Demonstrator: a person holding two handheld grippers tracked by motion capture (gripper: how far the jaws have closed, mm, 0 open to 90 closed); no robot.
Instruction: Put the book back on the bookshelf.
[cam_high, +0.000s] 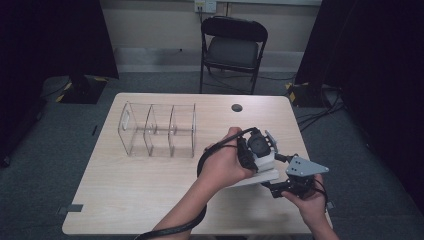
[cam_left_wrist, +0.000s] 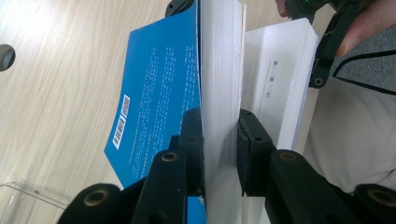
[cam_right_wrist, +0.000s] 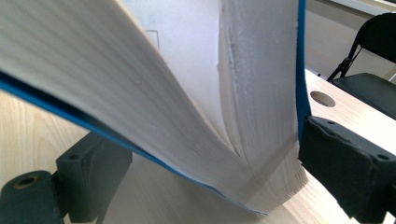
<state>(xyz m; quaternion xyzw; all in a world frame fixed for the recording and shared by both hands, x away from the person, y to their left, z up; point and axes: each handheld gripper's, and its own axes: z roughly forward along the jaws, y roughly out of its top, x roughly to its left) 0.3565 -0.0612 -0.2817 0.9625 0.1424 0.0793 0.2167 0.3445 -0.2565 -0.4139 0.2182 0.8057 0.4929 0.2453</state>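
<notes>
The table (cam_high: 140, 195) carries a clear 3-bay rack (cam_high: 157, 131) at its far left. Near its right front edge lies an open book (cam_left_wrist: 159, 107) with a blue cover. The left gripper (cam_left_wrist: 219, 140) is clamped on a thick sheaf of the book's pages. The right gripper (cam_right_wrist: 205, 182) straddles the book's spread halves, its jaws outside both covers; whether they press, I cannot tell.

High view above table (cam_high: 125, 200) facing forward, gripper views close on shared book (cam_left_wrist: 219, 70)
</notes>
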